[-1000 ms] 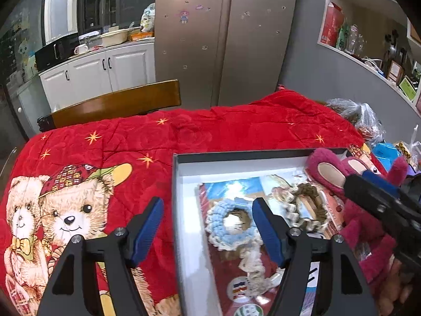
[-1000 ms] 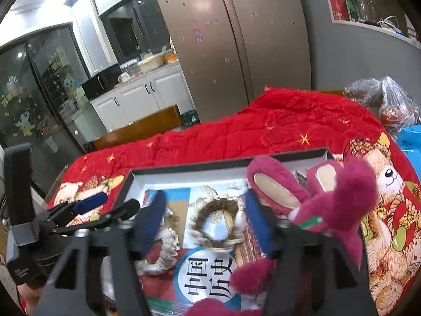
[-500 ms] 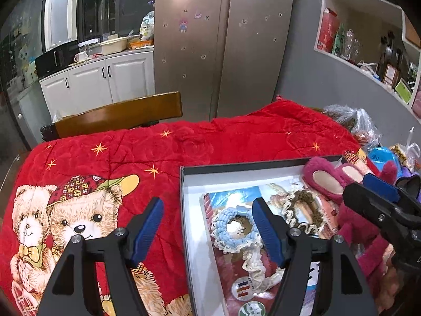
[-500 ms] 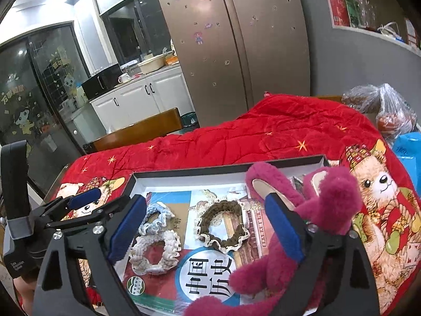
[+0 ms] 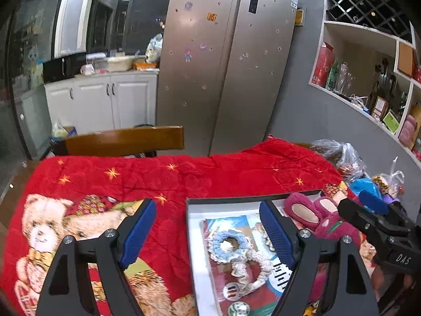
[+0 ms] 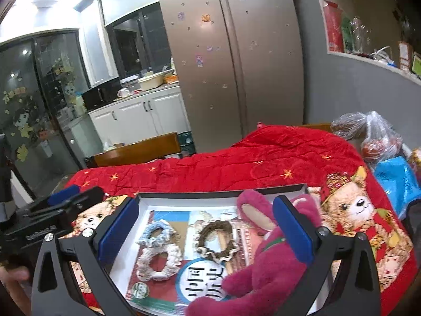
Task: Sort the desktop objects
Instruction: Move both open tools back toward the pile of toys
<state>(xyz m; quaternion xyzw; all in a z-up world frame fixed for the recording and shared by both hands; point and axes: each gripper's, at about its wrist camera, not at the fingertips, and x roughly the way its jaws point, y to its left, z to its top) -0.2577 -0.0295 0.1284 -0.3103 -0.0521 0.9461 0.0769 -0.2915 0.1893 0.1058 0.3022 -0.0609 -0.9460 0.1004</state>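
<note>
Both claws have just been opening and now stand spread wide with nothing in them. The left claw (image 5: 208, 233) hangs over the box's (image 6: 221, 194) left edge. The right claw (image 6: 208, 233) hangs over the box, where three hair ties (image 6: 215, 239) and a pink bear (image 6: 273, 266) lie on the red blanket (image 5: 210, 176).

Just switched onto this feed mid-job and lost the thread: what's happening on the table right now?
A person holds a tool in each hand above a shallow box on a red blanket. Both the left tool and the right tool are open and have just been opening wider, gripping nothing. In the box lie a blue scrunchie, a white scrunchie, a brown scrunchie and a pink plush toy.
</note>
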